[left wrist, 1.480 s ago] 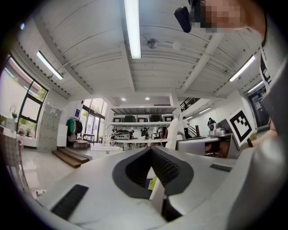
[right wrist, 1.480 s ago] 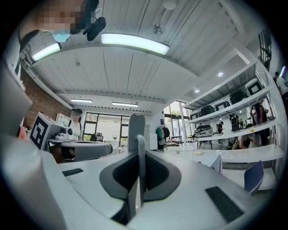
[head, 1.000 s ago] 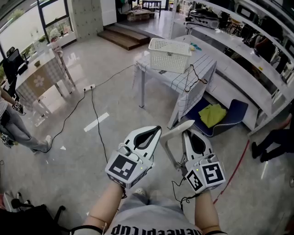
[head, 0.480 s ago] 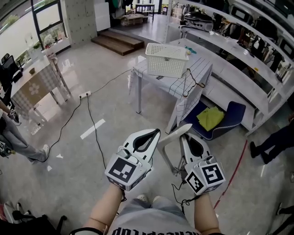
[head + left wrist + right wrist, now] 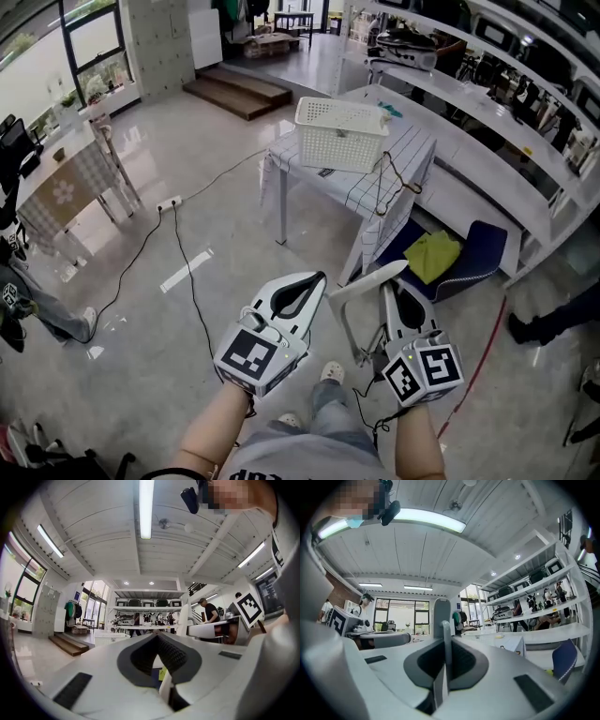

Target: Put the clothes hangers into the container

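Note:
Low in the head view, my right gripper [image 5: 387,287] is shut on a white clothes hanger [image 5: 364,279], whose arm slants up to the right across the jaw tips. In the right gripper view the hanger [image 5: 442,613] stands upright, pinched between the closed jaws of the right gripper [image 5: 443,639]. My left gripper [image 5: 317,279] is beside it on the left, shut and empty; the left gripper [image 5: 157,638] has its tips touching in its own view. The white slatted basket [image 5: 340,122] stands far ahead on a table with a checked cloth [image 5: 361,173].
A thin dark hanger [image 5: 392,178] dangles at the table's right edge. A blue cushion with a yellow cloth [image 5: 436,255] lies on the floor beyond. A black cable and power strip [image 5: 169,202] cross the floor at left. Shelving [image 5: 487,103] lines the right wall.
The view has shifted forward a little, and a foot now shows between the grippers. Both grippers keep their pose, with the hanger still held in the right one.

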Available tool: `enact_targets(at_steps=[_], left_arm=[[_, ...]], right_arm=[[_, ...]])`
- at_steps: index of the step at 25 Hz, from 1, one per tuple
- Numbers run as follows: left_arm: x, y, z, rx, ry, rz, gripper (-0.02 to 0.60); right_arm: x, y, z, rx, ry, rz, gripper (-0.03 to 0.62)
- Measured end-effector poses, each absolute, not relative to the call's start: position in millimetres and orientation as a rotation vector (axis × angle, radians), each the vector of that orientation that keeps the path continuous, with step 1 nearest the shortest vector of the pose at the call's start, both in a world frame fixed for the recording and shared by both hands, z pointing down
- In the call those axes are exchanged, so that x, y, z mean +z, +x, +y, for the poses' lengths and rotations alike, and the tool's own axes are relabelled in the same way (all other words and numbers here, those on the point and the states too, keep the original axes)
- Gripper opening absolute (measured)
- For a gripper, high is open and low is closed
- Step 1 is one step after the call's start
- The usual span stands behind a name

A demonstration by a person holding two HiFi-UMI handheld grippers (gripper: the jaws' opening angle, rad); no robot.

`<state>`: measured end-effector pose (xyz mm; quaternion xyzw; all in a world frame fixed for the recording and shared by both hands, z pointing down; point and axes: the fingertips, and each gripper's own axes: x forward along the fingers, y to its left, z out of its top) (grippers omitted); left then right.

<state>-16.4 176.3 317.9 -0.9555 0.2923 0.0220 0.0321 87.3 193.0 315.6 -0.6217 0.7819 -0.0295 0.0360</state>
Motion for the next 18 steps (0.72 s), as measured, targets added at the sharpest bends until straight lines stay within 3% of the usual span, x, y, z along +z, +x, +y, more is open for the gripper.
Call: enact_targets(at_steps=[18], left_arm=[[304, 65, 26, 0.132, -2.872, 1.102, 0.011]], right_arm=[[291, 167, 33, -0.005, -1.702, 2.521, 0.009]])
